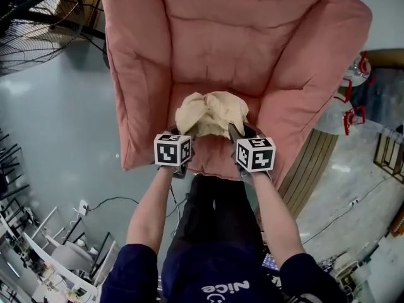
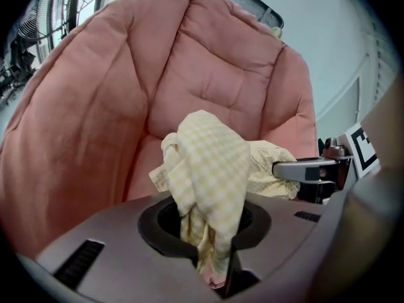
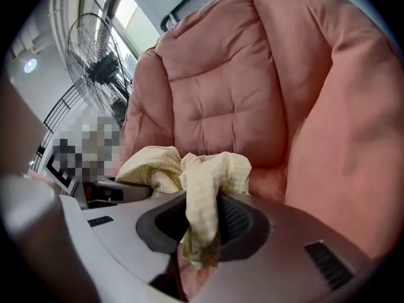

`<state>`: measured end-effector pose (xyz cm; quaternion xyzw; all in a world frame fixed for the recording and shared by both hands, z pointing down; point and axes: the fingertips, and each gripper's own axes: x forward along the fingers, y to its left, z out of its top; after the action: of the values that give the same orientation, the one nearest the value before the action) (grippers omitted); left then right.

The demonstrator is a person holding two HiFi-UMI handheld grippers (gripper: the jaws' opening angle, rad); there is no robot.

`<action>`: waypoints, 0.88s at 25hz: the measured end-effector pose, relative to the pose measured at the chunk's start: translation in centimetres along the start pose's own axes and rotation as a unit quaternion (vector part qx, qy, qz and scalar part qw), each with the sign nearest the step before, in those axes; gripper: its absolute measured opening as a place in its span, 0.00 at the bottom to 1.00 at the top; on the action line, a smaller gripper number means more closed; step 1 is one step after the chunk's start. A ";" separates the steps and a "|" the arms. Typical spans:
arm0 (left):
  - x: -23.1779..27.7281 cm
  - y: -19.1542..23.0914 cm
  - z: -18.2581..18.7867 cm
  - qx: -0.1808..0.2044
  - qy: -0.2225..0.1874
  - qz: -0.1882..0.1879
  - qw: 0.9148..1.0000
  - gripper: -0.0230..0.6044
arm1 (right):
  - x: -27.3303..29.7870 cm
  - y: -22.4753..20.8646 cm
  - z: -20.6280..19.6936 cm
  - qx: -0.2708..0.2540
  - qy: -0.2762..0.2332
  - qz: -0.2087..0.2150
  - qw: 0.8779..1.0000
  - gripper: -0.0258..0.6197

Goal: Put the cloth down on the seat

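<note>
Nearest the head camera: dark shirt [image 1: 221,276] and bare forearms [image 1: 151,207] running up to the left gripper [image 1: 188,137] and right gripper [image 1: 235,134], marker cubes side by side just below frame centre. Both sets of jaws are pinched narrow on the cloth [image 1: 211,113] — each gripper view shows checked yellow fabric wedged down between its own jaws, one corner apiece. The cloth sits bunched between the two, at 12 o'clock from the cubes, over the front part of the seat [image 1: 218,158] of the pink chair [image 1: 221,36]. Step in hand, as I read it: lower and let go. To do it well, bring both hands down level so the bundle rests on the seat before anything opens, and keep it clear of the front edge at 6 o'clock. Then part both jaws together and back straight out so no fold drags along. Spreading the hands a little first should lay it flatter. Can't tell whether the cloth's underside touches the seat yet — the bundle itself covers that. Jaw pads are buried in fabric. Chair top is cut off at 12 o'clock in the head view, and a mosaic patch at 9 o'clock in the right gripper view hides what's there.
</note>
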<state>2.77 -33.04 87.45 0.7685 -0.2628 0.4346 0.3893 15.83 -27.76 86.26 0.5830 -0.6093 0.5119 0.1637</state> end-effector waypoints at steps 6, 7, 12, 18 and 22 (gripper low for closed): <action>2.5 1.0 -0.9 -0.013 0.013 0.007 1.000 0.21 | 2.2 -0.8 -0.9 0.003 0.014 -0.005 1.000 0.21; 2.8 1.2 -1.1 -0.013 0.016 0.009 1.000 0.21 | 2.5 -0.9 -1.0 0.003 0.016 -0.007 1.000 0.21; 3.7 2.3 -1.4 -0.037 0.014 0.011 0.999 0.21 | 3.7 -1.2 -1.4 -0.001 0.022 -0.015 1.000 0.21; 4.0 3.8 -1.7 -0.032 0.003 0.052 0.998 0.31 | 4.3 -1.0 -1.0 0.000 0.011 -0.016 1.000 0.25; 3.1 3.0 -1.0 -0.036 0.000 0.054 0.998 0.50 | 3.0 -0.9 -0.1 -0.004 -0.001 -0.028 1.000 0.33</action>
<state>1.55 -34.14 91.54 0.7386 -0.3192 0.4451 0.3930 15.82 -29.13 89.07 0.5993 -0.5950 0.5044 0.1799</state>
